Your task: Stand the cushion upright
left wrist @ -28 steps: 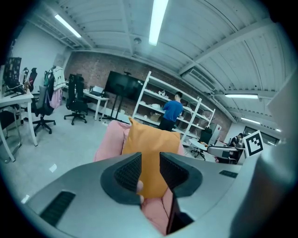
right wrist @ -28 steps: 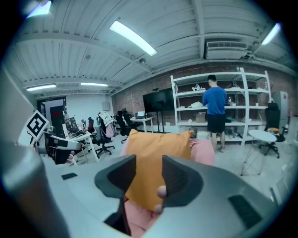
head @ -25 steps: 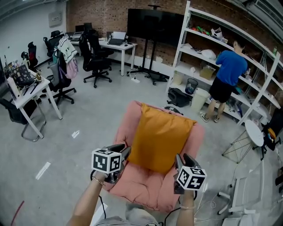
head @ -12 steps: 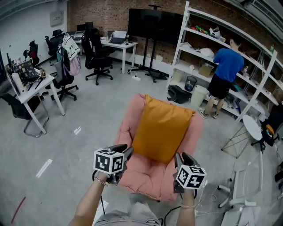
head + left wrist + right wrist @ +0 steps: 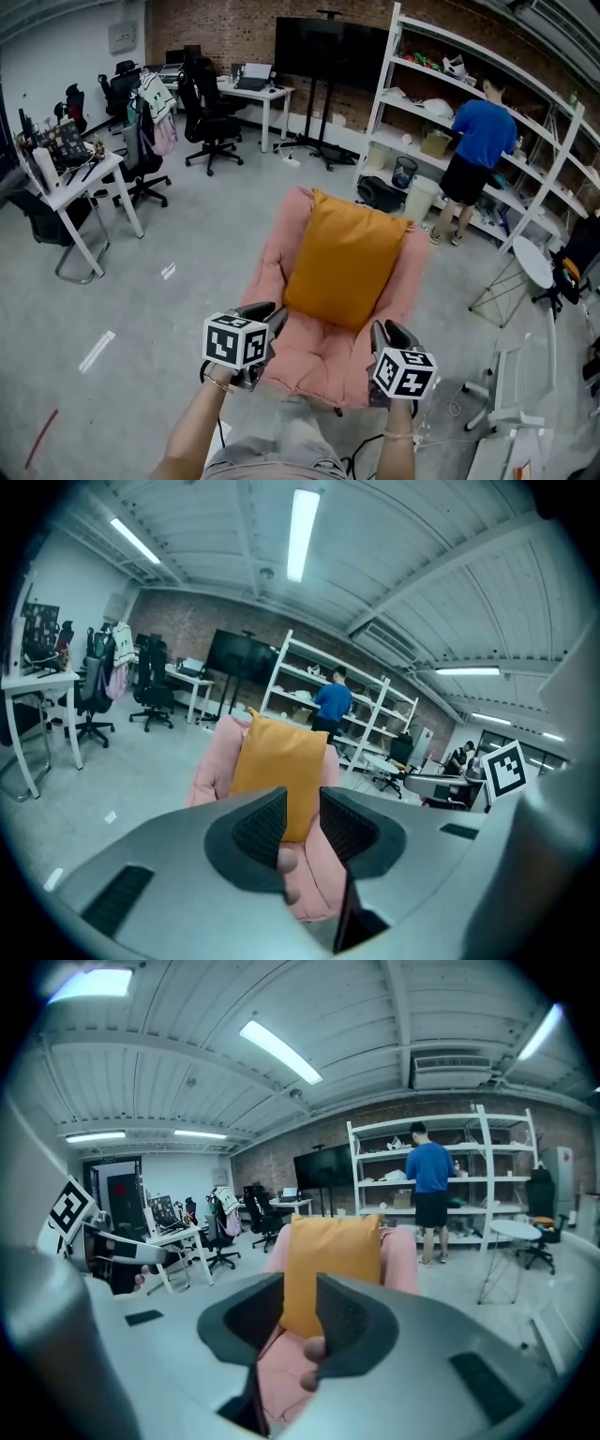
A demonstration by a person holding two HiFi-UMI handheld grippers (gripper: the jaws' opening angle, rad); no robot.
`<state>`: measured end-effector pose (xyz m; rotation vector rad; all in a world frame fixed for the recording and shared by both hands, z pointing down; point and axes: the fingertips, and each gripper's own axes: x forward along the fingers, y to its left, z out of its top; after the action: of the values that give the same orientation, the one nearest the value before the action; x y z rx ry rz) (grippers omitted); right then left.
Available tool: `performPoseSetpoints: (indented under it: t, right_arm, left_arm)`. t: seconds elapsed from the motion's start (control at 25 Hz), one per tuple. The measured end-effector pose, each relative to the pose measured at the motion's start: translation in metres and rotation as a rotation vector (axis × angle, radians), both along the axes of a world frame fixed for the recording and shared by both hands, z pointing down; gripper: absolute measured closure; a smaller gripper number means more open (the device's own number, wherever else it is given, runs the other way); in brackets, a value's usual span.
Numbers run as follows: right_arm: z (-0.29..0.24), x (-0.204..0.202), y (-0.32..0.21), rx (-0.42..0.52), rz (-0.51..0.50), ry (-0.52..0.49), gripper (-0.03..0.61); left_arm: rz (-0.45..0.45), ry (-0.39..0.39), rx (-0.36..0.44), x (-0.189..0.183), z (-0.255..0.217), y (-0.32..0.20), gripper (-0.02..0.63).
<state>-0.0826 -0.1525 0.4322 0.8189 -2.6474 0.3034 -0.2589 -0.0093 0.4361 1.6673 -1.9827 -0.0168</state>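
An orange cushion [image 5: 345, 272] stands upright against the back of a pink padded chair [image 5: 314, 361]. My left gripper [image 5: 270, 322] hovers off the chair's front left corner, clear of the seat. Off the front right corner is my right gripper [image 5: 383, 334], also touching nothing. In the left gripper view the cushion [image 5: 277, 761] shows beyond the gripper [image 5: 302, 822], whose jaws are closing with a gap and nothing between them. The right gripper view shows the cushion [image 5: 330, 1251] ahead of the gripper [image 5: 300, 1312], jaws likewise closing on nothing.
A person in a blue shirt [image 5: 483, 141] stands at white shelving [image 5: 422, 103] behind the chair. A large screen on a stand [image 5: 328, 52] and office chairs [image 5: 211, 122] are at the back. A white desk [image 5: 70, 187] stands left, a small round table [image 5: 539, 277] right.
Both grippers and the head have drawn back from the chair, which now sits a little farther off. The cushion has stayed upright.
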Motion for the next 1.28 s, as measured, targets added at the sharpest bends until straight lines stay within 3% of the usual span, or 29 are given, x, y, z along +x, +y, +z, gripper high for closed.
performPoseSetpoints:
  t: [0.32,0.72,1.28]
  right_arm:
    - [-0.005,0.021,0.028,0.010,0.011,-0.015,0.477]
    - [-0.005,0.025,0.050,0.001,-0.002,-0.033,0.511]
    - [-0.013,0.062,0.095,0.031,-0.014,-0.032,0.520]
  left_arm:
    - [-0.002,-0.013,0.005,0.021,-0.005,0.022,0.509]
    - [-0.056,0.033,0.013,0.026,0.000,0.043,0.550]
    - [-0.102,-0.036,0.022,0.077,-0.019,0.092,0.614]
